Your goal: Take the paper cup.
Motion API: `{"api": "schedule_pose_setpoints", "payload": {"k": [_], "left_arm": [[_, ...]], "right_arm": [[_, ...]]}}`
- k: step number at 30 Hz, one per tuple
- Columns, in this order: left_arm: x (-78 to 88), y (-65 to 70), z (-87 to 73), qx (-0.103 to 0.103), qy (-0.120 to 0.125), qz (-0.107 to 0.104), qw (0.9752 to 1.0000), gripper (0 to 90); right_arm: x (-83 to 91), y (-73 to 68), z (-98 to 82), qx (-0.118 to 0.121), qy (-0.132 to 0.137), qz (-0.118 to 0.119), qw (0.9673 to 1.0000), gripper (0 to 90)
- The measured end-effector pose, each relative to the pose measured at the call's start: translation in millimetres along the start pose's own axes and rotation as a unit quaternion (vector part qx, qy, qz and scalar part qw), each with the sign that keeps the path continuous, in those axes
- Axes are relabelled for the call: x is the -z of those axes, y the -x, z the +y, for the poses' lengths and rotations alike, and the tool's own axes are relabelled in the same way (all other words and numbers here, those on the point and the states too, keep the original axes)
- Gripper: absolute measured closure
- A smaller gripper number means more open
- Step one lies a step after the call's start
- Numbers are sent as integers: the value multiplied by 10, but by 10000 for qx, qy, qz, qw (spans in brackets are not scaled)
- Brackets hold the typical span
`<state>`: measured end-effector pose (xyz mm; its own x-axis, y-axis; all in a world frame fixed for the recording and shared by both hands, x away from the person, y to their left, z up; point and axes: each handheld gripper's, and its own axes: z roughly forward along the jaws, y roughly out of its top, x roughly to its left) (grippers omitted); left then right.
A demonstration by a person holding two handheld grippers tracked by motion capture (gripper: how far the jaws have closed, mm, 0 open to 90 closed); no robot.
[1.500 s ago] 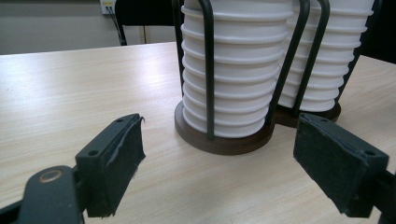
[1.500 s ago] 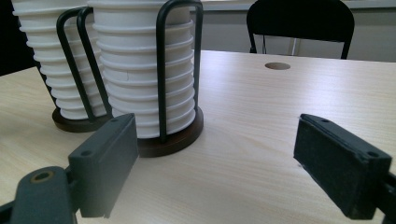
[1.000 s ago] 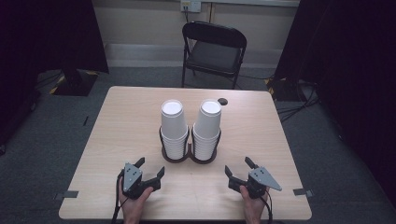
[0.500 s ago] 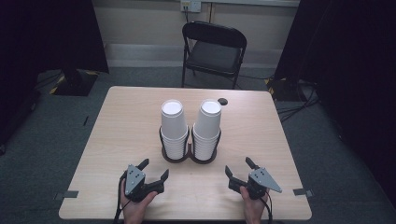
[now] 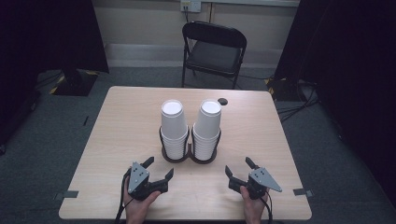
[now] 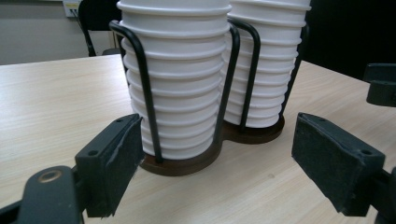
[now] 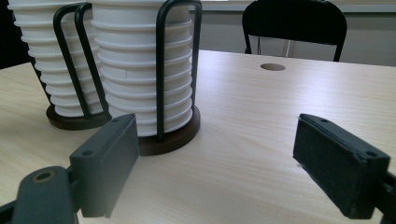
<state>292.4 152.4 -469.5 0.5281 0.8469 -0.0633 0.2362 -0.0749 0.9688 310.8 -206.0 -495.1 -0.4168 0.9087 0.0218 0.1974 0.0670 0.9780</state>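
Two tall stacks of white paper cups, the left stack (image 5: 173,125) and the right stack (image 5: 207,124), stand in a black wire holder (image 5: 189,157) with round brown bases at mid-table. My left gripper (image 5: 159,168) is open near the front edge and points at the left stack (image 6: 180,74), a short way from the base. Its jaws (image 6: 217,163) hold nothing. My right gripper (image 5: 238,166) is open too, front right of the holder. Its own view (image 7: 217,163) looks along the empty jaws past the right stack (image 7: 140,70).
The light wooden table (image 5: 116,121) has a dark round hole (image 5: 222,101) behind the cups. A black folding chair (image 5: 214,49) stands beyond the far edge. Dark curtains hang on both sides.
My left gripper has shifted slightly to the right and turned a little towards the cup holder. The right gripper and the cups have stayed put.
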Motion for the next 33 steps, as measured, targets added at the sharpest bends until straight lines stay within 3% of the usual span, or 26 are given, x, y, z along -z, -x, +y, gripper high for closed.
{"api": "schedule_pose_setpoints", "payload": {"k": [5,15,18,20,27,33], "left_arm": [[-31,47,25,-30,-44,20,10000,164],[-53,114,108,-113,-85,-139,9998,167],[-63,148,138,-137,-83,-207,9997,177],[-72,180,166,-163,-32,-376,9992,185],[-99,270,258,-356,-36,-505,9981,185],[-132,329,326,-406,-22,-635,9972,185]], "right_arm": [[-3,-3,1,23,-6,-5,10000,136],[-9,-7,3,44,-31,-25,10000,138],[-9,-8,3,42,-33,-27,10000,138],[-7,-8,2,40,-27,-28,10000,139],[-8,-8,2,45,-26,-29,10000,140],[-5,-8,2,29,-28,-28,10000,140]]}}
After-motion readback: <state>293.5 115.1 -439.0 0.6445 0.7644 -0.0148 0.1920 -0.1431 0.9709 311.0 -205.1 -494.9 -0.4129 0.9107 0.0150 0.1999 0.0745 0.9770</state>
